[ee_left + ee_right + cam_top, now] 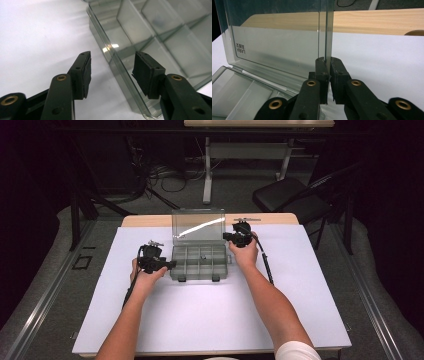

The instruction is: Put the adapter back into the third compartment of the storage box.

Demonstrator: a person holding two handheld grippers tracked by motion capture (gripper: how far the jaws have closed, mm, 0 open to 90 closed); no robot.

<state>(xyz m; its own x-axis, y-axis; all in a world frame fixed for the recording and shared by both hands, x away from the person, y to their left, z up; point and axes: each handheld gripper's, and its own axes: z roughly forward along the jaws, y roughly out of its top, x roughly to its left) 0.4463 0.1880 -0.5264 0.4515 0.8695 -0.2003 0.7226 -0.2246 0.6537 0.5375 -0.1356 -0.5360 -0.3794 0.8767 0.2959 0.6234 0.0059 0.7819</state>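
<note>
A clear plastic compartment box [199, 261] sits on the white sheet with its lid [198, 226] standing upright at the back. My right gripper [226, 236] is at the lid's right edge. In the right gripper view my right gripper [328, 67] is shut on that thin edge of the lid [279, 42], with the pads pressed on both faces. My left gripper [170, 265] is at the box's left side. In the left gripper view my left gripper [112, 72] stands open astride the side wall of the box [160, 32], and neither pad touches it. The compartments look empty.
A white sheet [210, 315] covers the wooden table [145, 221], with wide bare room in front of the box and on both sides. Beyond the table stand a black chair [290, 195], another table's legs [207, 170] and floor cables [165, 175].
</note>
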